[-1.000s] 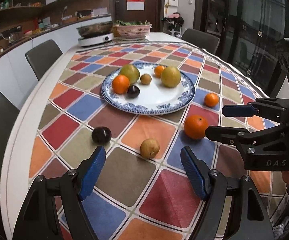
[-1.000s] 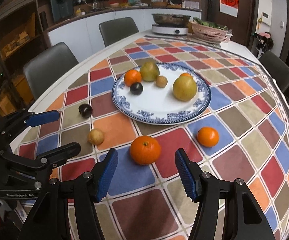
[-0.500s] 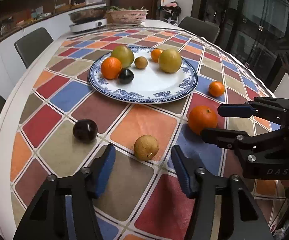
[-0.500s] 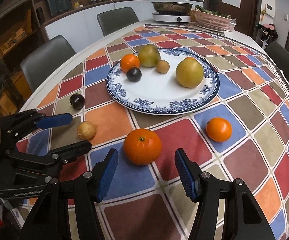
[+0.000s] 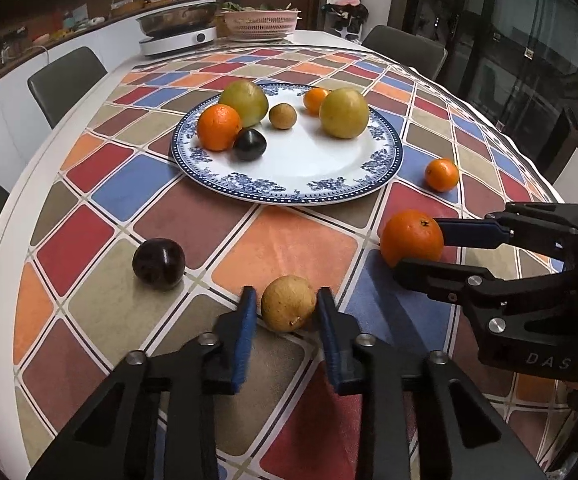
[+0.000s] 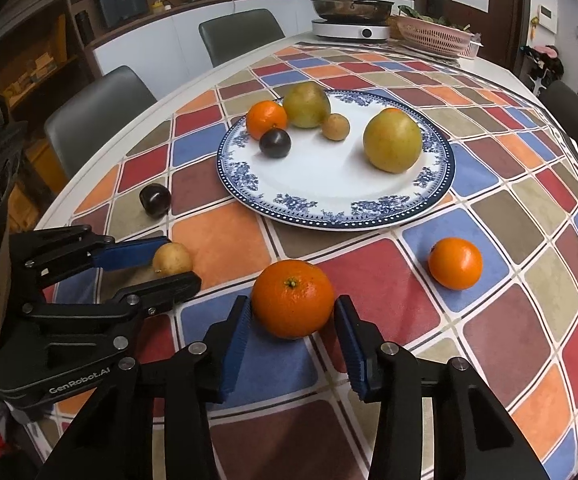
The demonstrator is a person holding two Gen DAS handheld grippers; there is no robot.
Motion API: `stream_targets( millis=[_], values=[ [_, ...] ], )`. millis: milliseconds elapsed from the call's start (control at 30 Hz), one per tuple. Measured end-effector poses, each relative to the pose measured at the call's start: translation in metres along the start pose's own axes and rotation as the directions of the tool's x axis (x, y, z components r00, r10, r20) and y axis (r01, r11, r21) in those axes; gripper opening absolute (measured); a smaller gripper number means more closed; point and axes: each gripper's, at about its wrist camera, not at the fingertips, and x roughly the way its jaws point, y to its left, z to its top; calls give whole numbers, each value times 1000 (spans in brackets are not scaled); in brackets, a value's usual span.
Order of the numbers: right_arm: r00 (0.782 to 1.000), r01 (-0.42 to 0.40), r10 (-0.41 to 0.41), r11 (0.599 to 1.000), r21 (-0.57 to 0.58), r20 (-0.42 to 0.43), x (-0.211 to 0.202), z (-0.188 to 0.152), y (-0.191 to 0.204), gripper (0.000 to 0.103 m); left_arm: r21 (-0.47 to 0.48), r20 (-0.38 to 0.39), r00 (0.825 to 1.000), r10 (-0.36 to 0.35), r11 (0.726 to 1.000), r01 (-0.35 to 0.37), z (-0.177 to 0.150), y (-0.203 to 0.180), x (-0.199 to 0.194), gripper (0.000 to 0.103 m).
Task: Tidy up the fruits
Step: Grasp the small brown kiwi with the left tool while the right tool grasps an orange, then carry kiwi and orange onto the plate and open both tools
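Between my left gripper (image 5: pixel 287 312) pads sits the small yellow-brown fruit (image 5: pixel 288 309), ungripped; my right gripper (image 6: pixel 292 320) likewise brackets the large orange (image 6: pixel 293 298). Next: close both, lift to the plate (image 5: pixel 289 196).

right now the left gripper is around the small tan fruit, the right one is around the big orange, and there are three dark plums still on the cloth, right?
Not quite: only one dark plum lies on the cloth; the other dark one sits on the plate, as the left wrist view shows. The rest holds: the left gripper brackets the small tan fruit, and the right gripper brackets the big orange.

Small orange (image 6: pixel 392 111) mostly behind pomelo (image 6: pixel 392 143).
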Motion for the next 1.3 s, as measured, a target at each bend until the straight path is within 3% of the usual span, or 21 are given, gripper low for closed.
stream_targets(
  millis=[433, 1300],
  values=[
    [998, -26, 24, 999, 34, 52, -20, 4, -1, 42, -68, 68, 998, -9, 998, 14, 3, -2, -31, 27],
    [971, -38, 30, 999, 27, 238, -102, 35, -12, 42, -26, 254, 967, 6, 1000, 1, 56, -30, -98, 27]
  ],
)
